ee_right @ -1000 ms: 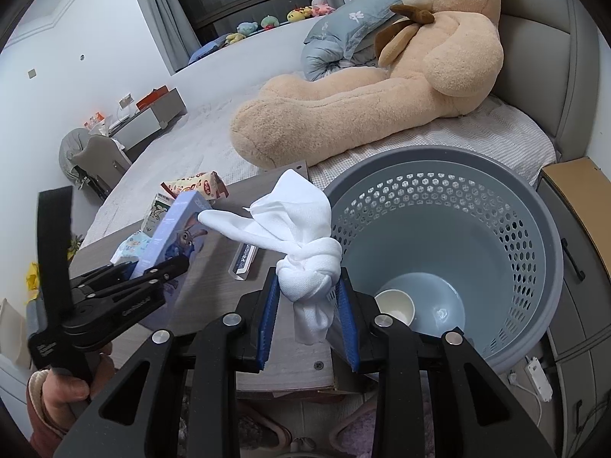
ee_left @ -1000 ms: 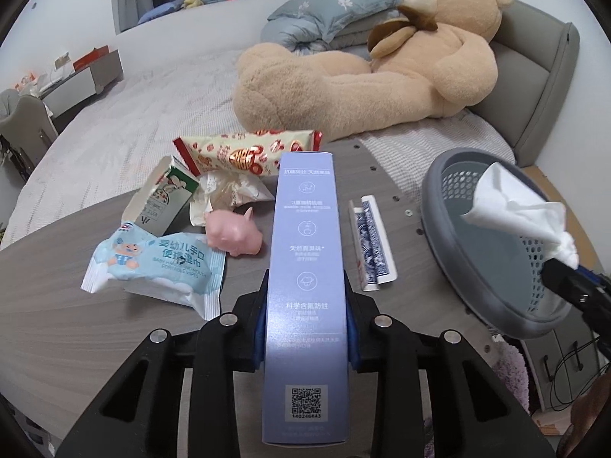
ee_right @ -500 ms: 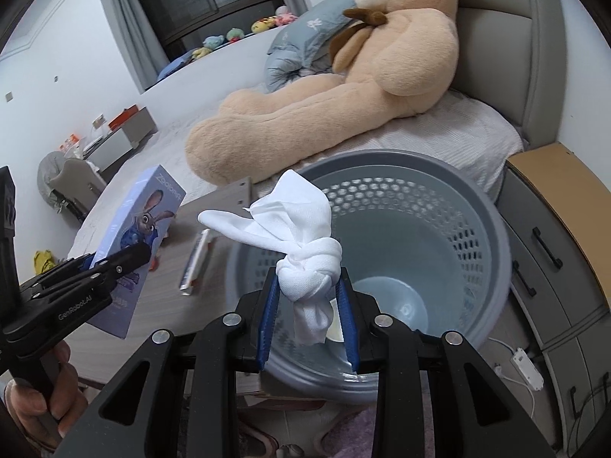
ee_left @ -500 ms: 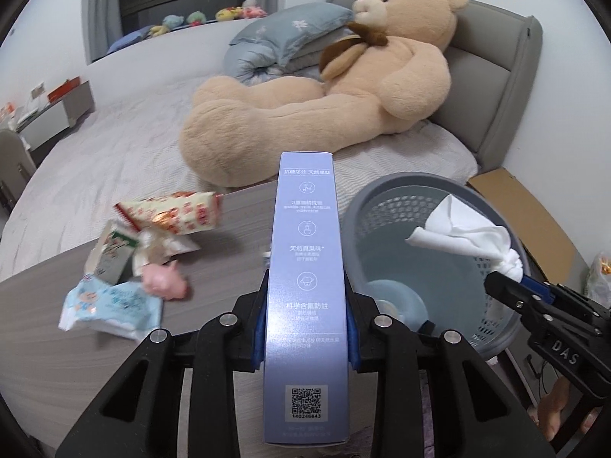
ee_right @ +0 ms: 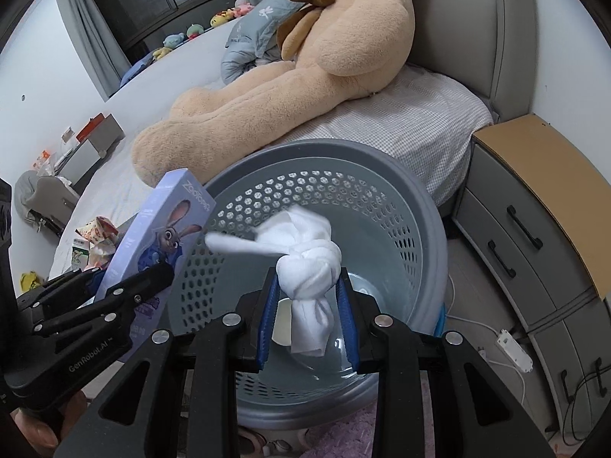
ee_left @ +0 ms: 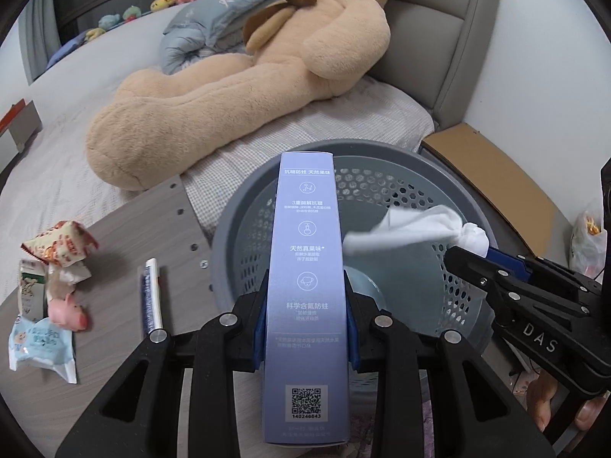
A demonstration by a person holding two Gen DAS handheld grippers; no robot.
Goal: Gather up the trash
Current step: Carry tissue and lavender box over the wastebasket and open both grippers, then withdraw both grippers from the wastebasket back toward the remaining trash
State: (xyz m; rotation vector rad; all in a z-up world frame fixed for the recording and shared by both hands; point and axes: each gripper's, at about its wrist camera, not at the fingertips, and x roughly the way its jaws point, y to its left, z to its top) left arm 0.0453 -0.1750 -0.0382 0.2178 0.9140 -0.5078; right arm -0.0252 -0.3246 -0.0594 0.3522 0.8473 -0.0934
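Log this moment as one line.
left gripper: holds lilac toothpaste box | right gripper: holds knotted white tissue | both over grey perforated basket

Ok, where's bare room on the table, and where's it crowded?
Bare wood lies between the striped tube and the pink pig toy, and along the table edge nearest the grey basket. The far left is crowded: red snack wrapper, carton, wipes pack.

tall lavender toothpaste box (ee_left: 305, 286) held upright over the 9 o'clock rim of the grey perforated basket (ee_right: 401, 198), knotted white tissue wad (ee_right: 305, 263) hanging above its middle, small white cup (ee_right: 280, 322) down at the bottom
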